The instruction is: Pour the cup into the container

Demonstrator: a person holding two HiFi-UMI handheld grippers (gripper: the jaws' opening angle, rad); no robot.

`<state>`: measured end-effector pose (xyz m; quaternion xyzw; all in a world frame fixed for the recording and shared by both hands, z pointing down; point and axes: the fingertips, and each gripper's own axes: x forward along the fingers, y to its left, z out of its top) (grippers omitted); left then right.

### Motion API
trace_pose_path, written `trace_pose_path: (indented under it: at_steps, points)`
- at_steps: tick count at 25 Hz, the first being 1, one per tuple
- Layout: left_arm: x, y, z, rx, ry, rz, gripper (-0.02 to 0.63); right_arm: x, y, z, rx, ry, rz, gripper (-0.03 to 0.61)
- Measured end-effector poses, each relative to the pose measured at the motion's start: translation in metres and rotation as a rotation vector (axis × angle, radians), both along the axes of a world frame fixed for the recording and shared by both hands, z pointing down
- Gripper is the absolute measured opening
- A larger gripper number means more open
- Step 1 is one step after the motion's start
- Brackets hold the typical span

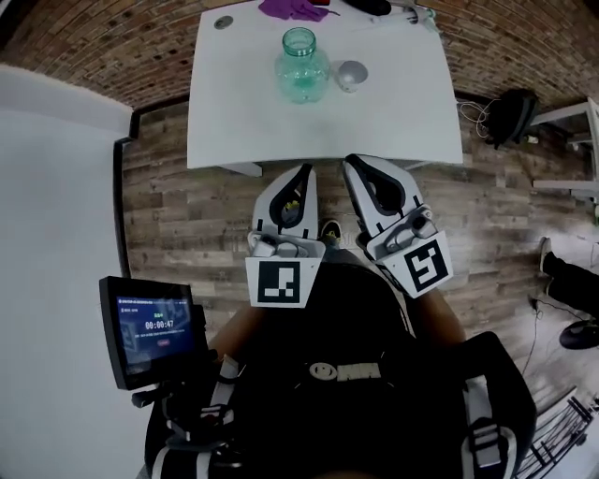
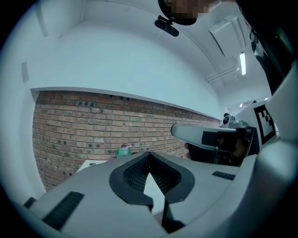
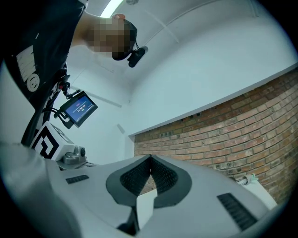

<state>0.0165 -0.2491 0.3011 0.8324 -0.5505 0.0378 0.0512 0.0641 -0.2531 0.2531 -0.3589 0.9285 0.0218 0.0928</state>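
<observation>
A person stands short of a white table (image 1: 393, 112), both tools drawn in close to the chest and side by side over the plank floor (image 1: 187, 206), noses aimed at the table's near edge. The left gripper (image 1: 301, 173) runs nearly level and the right gripper (image 1: 356, 164) tips slightly upward. Each has its jaws pressed together with nothing between them, as its own camera shows for the left gripper (image 2: 149, 155) and the right gripper (image 3: 150, 158). On the table, well apart from both tools, stand one teal glass jar (image 1: 301, 65) and one small grey cup (image 1: 352, 75), just beside the jar on its right, with one purple cloth (image 1: 295, 9) at the far edge. One monitor (image 1: 150, 327) glows at the person's left hip. The head view alone shows the cup. The left gripper view catches the jar's top (image 2: 123, 150) above its jaws against a brick wall (image 2: 93, 135), with the right gripper (image 2: 205, 135) alongside. The right gripper view misses jar and cup but shows the monitor (image 3: 79, 109) and the left tool's marker cube (image 3: 44, 142).
</observation>
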Motion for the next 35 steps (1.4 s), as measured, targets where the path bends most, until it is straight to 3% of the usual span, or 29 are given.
trace_pose_path:
  at_steps: [11, 16, 20, 23, 30, 35]
  points:
    - [-0.014, 0.039, -0.006, 0.014, -0.028, 0.015, 0.003, -0.021, 0.045, -0.003, 0.006, 0.003, -0.028, 0.006]
    - [-0.021, 0.067, -0.008, 0.01, -0.034, 0.058, 0.003, -0.031, 0.074, 0.004, -0.063, 0.056, 0.001, 0.006]
    - [-0.03, 0.1, -0.013, 0.016, -0.032, 0.087, 0.003, -0.046, 0.107, -0.001, -0.065, 0.078, 0.043, 0.006]
    - [-0.036, 0.107, -0.014, 0.024, 0.0, 0.083, 0.003, -0.054, 0.115, 0.003, -0.072, 0.08, 0.057, 0.006]
    - [-0.042, 0.113, -0.006, -0.01, -0.009, 0.07, 0.003, -0.057, 0.123, 0.009, -0.108, 0.082, 0.042, 0.006]
    - [-0.048, 0.186, -0.008, 0.016, -0.002, 0.059, 0.003, -0.065, 0.196, 0.009, -0.073, 0.088, 0.021, 0.006]
